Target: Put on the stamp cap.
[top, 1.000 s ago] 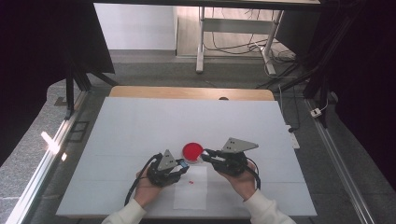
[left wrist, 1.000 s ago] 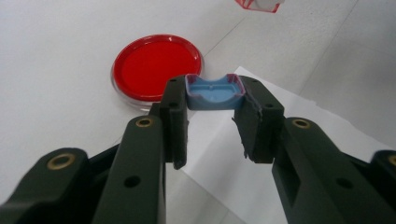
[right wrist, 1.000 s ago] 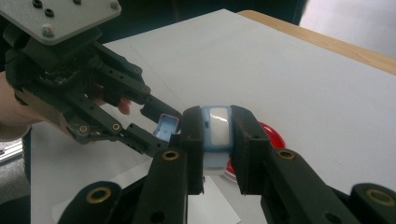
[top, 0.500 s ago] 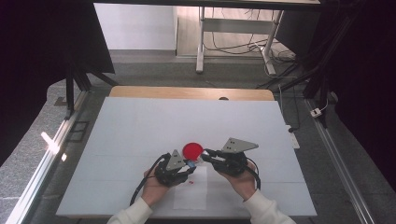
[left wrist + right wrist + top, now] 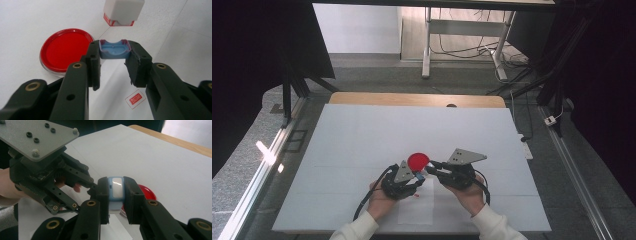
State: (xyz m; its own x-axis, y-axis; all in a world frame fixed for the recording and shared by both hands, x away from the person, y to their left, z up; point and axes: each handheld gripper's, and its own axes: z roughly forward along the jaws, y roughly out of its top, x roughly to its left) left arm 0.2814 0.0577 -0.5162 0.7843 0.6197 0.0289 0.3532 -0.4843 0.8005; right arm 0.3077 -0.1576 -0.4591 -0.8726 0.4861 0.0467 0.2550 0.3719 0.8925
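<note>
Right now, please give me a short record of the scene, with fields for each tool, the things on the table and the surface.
left tool: shut on blue cap
right tool: shut on white stamp body
red ink pad: round, lying flat on the table just beyond both tools
printed mark: small red rectangle on the white sheet
table: white surface, wooden edge at the far side

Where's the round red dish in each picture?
High view: dish lower middle, just beyond the jaws.
Left gripper view: dish left of centre, by the left jaw.
Right gripper view: dish peeking from behind the right jaw.
Shared landmark: the white stamp beside it.
</note>
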